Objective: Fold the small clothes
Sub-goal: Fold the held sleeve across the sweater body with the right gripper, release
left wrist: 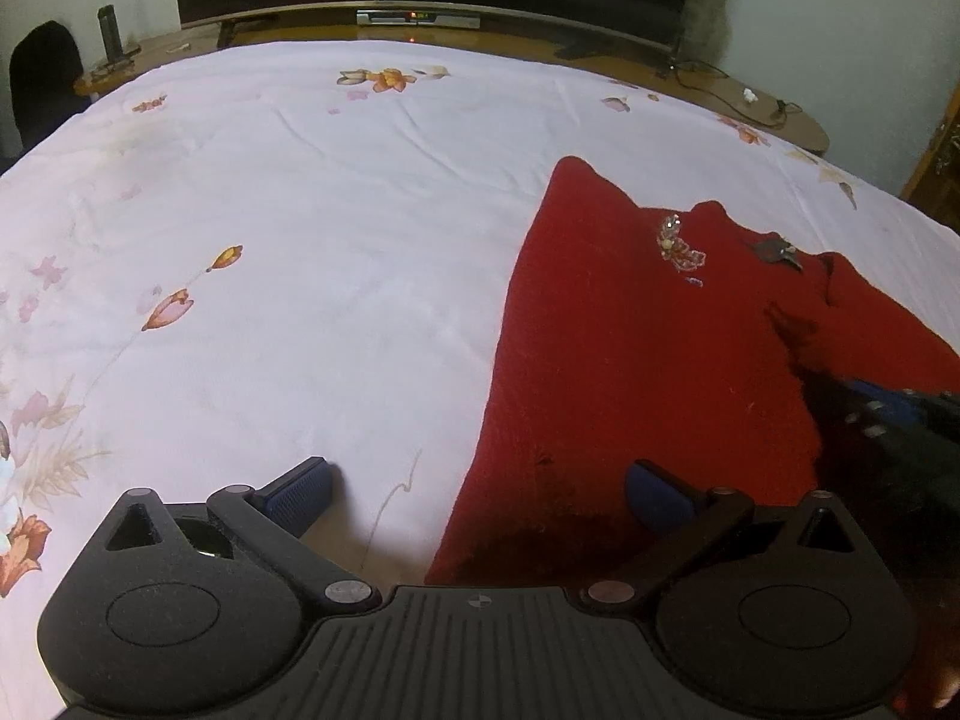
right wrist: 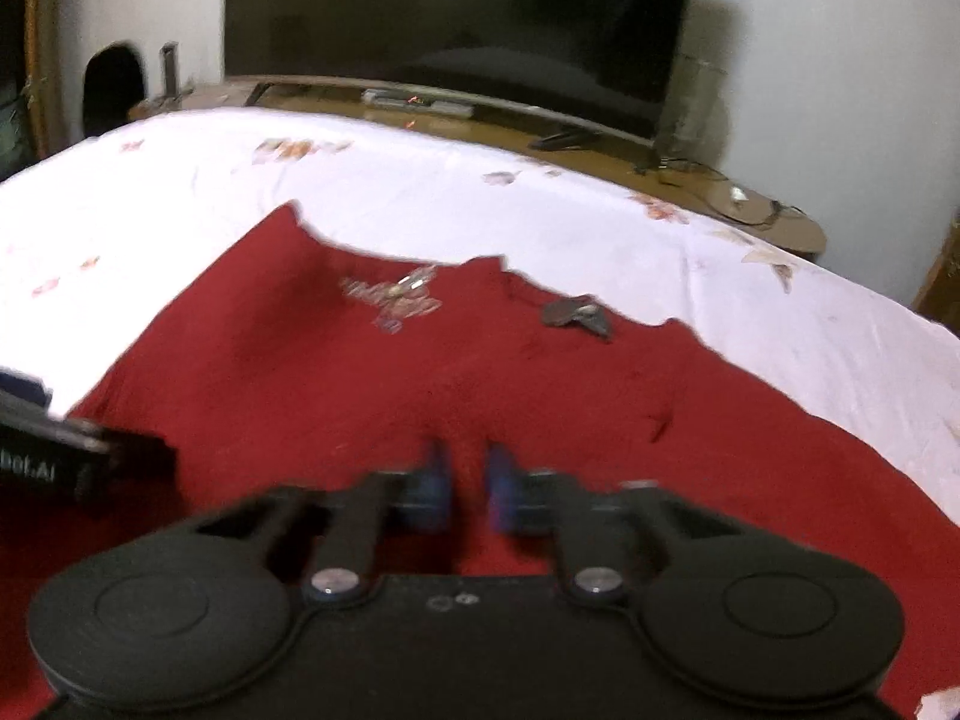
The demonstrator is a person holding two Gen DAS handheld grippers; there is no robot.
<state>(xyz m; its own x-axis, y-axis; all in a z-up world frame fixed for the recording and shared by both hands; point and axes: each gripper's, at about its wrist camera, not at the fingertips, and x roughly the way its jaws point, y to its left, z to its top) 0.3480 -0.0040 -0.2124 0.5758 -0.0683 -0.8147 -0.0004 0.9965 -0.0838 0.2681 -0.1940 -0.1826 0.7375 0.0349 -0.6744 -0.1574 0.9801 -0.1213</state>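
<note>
Red knit garment (left wrist: pixel 648 360) lies spread flat on the floral white bedsheet (left wrist: pixel 300 240), a beaded flower (left wrist: pixel 681 249) near its neckline. Left hand-held gripper (left wrist: pixel 480 498) hangs released over its left edge. Right hand-held gripper (right wrist: pixel 468 492), blurred, is clenched low over the cloth; whether it pinches fabric I cannot tell.

What we count

We see one red garment (right wrist: pixel 420 396), one flowered bedsheet (left wrist: pixel 288 228), one television (right wrist: pixel 456 18), two grippers.

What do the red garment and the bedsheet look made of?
Red garment: probably knit or fleecy wool-like fabric, matte, with a fuzzy nap and beaded decoration. Bedsheet: thin woven cotton-like cloth, smooth, slight sheen, fine creases, printed flowers.
</note>
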